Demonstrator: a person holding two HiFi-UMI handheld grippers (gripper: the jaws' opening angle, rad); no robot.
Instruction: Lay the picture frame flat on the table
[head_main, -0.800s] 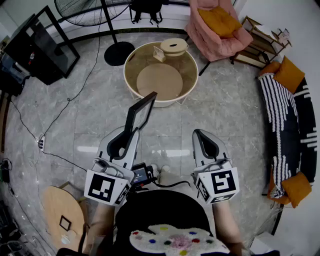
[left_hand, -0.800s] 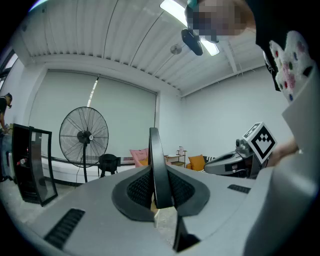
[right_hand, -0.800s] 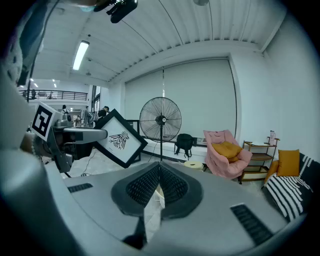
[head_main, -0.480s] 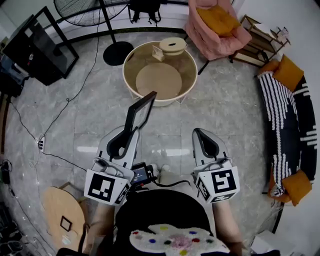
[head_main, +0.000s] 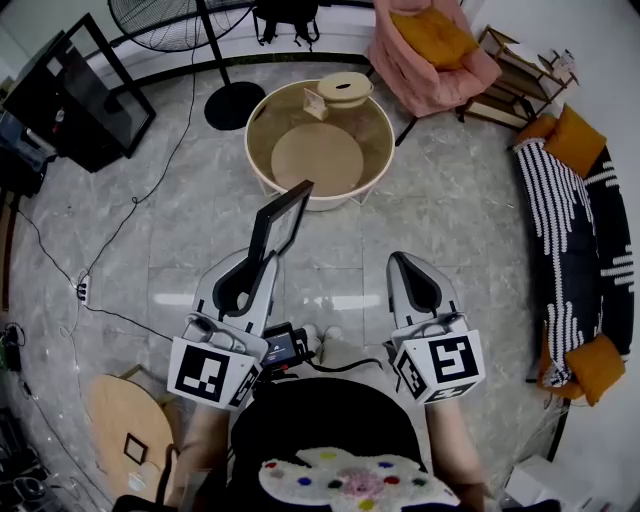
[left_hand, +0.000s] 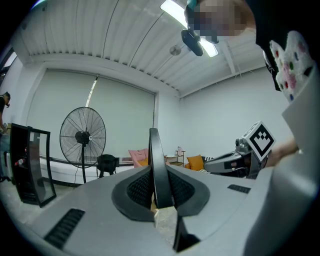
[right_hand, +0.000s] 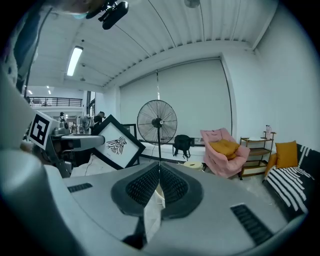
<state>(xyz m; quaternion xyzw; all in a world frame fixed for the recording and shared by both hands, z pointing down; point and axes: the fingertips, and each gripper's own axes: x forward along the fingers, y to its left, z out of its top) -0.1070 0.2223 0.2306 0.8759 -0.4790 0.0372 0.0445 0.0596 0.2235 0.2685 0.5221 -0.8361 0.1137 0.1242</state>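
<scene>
- Standing ahead of you on the grey tiled floor is the round wooden table (head_main: 252, 160), with a raised rim around its top.
- You hold the picture frame (head_main: 280, 225) in the air in front of you, short of the table and not flat. In the head view its top corner overlaps the table's near rim.
- The left gripper view shows the frame edge-on, rising straight up from between the jaws. The right gripper view shows its black border and white face with an insect drawing (right_hand: 117, 142).
- Your left gripper (head_main: 266, 264) is clamped on the frame's lower edge, with a ribbed pad pressing on each side.
- Your right gripper (head_main: 400, 264) hangs beside it, apart from the frame, with its jaws closed together on nothing.
</scene>
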